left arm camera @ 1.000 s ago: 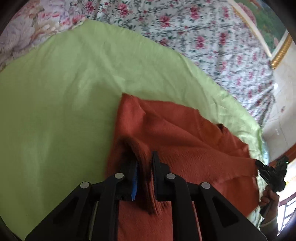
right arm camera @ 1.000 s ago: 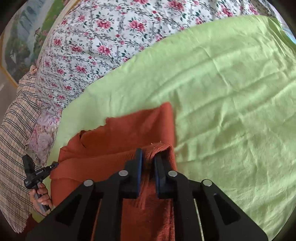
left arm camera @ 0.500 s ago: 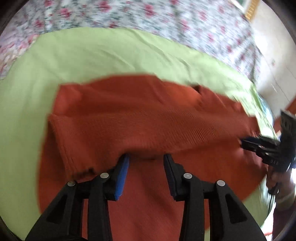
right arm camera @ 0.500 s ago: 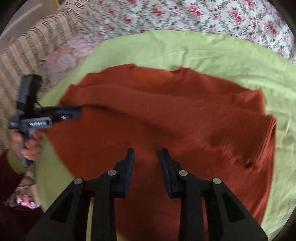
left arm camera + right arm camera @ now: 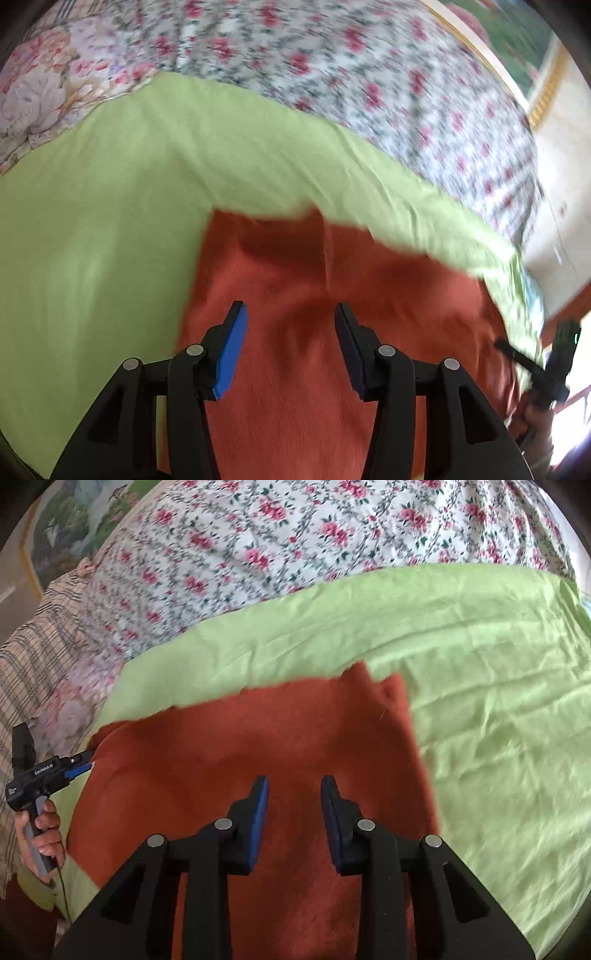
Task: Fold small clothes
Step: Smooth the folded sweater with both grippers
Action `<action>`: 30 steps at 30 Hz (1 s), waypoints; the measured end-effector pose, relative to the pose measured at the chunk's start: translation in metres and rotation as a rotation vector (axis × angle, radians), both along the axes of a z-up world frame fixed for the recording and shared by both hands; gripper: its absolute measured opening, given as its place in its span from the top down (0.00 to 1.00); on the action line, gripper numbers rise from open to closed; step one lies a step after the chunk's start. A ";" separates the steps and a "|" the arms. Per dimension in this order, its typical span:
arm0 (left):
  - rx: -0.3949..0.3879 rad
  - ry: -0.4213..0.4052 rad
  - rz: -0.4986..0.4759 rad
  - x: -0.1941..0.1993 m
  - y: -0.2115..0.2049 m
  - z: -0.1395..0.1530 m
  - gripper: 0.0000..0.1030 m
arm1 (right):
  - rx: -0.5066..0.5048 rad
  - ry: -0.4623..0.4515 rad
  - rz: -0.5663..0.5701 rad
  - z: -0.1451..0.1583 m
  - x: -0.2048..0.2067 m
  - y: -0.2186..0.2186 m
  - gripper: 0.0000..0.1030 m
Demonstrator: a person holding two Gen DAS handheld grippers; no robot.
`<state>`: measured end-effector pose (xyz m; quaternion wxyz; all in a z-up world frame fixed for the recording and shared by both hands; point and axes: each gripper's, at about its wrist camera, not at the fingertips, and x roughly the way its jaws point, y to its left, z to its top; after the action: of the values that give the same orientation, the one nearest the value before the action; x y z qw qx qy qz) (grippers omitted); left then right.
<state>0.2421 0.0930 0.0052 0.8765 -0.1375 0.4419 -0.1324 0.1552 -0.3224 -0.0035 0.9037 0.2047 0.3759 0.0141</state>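
- Two sets of tongs hover just over the rust-red knit garment point(image 5: 258, 775), both with fingers spread and pinching nothing: the left tongs point(image 5: 290, 314) above its left part, the right tongs point(image 5: 294, 786) above its right part, likely backed off to let the cloth settle after a fold.
- One second ago each was pressed together on a raised ridge of the knit; half a second ago both had already let go, with a thick rolled band lying across the garment. That band no longer shows, and the fabric looks flatter, though blur hides detail.
- Beneath them the garment lies folded on the light green sheet point(image 5: 498, 701), its far edge fairly straight, with a small doubled corner at the far right seen from the right wrist. Placed mid-sheet, it has room for another fold; I judge one crosswise fold remains.
- Beyond lies the floral bedspread point(image 5: 277, 554), and a striped pillow point(image 5: 33, 657) to the far left.
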 end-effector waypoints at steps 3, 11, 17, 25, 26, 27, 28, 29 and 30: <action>0.065 0.048 0.009 -0.021 0.004 -0.021 0.50 | 0.021 0.022 -0.015 -0.011 -0.016 0.005 0.70; 0.081 0.039 0.100 -0.081 0.036 -0.027 0.49 | 0.096 -0.010 -0.184 -0.015 -0.093 -0.017 0.70; 0.008 0.058 0.134 -0.138 0.048 -0.018 0.40 | 0.097 -0.024 -0.204 -0.010 -0.119 -0.003 0.65; -0.190 0.114 0.127 -0.161 0.035 -0.025 0.38 | 0.108 -0.103 -0.131 0.004 -0.141 0.027 0.59; -0.199 0.127 0.129 -0.160 0.030 -0.029 0.38 | 0.113 -0.105 -0.125 0.003 -0.144 0.032 0.59; -0.210 0.137 0.136 -0.159 0.026 -0.033 0.35 | 0.123 -0.106 -0.114 0.002 -0.145 0.036 0.59; -0.215 0.136 0.145 -0.157 0.024 -0.035 0.31 | 0.132 -0.106 -0.104 0.002 -0.147 0.040 0.59; -0.223 0.124 0.158 -0.156 0.021 -0.035 0.29 | 0.136 -0.105 -0.094 0.002 -0.146 0.042 0.58; -0.226 0.114 0.167 -0.154 0.020 -0.035 0.25 | 0.136 -0.104 -0.087 0.002 -0.146 0.045 0.58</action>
<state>0.0884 0.1126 -0.0303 0.8370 -0.2787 0.4602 -0.1001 0.0091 -0.2774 -0.0017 0.9058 0.2805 0.3174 0.0111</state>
